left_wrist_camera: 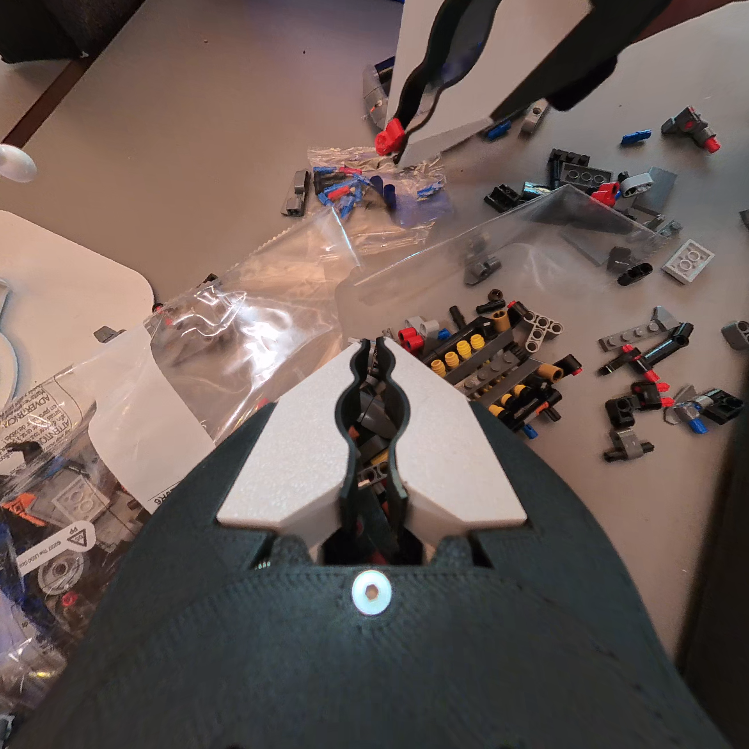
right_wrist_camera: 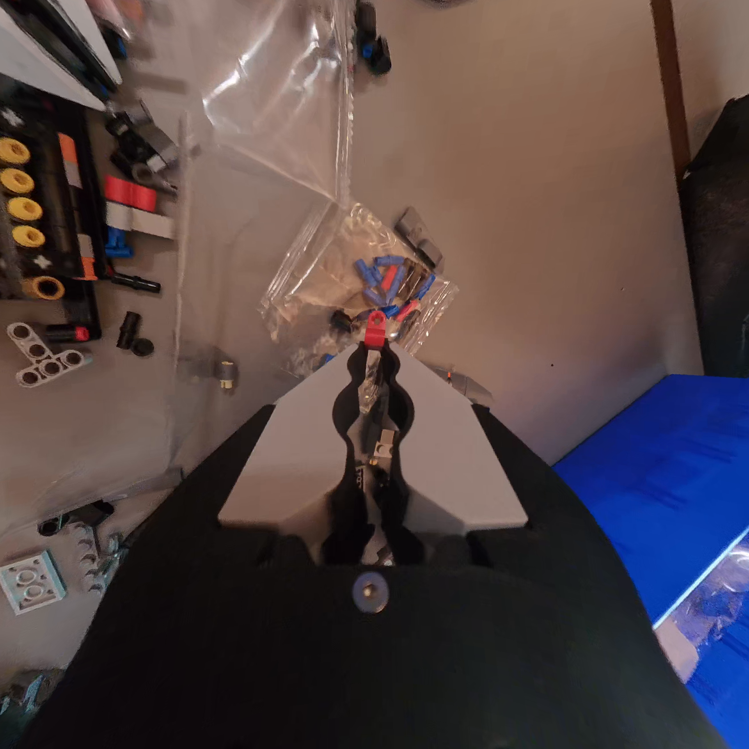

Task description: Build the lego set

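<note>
Now red piece [right_wrist_camera: 375, 333] pinched at right gripper [right_wrist_camera: 375, 344] fingers' tips.

Right gripper [right_wrist_camera: 375, 344]: closed on a small red piece [right_wrist_camera: 375, 331], which is pinched at the very fingertips and sticks out beyond them.
Right gripper pose: angled down over the small clear bag [right_wrist_camera: 356, 283] of blue pins, its tips held just above the bag's near edge; in the left wrist view it is seen reaching in from the top [left_wrist_camera: 395, 140].
Left gripper [left_wrist_camera: 372, 344]: fingertips brought nearly together, nothing seen gripped between them.
Left gripper pose: held well short of the small clear bag [left_wrist_camera: 364, 178], tips pointed toward it.
</note>
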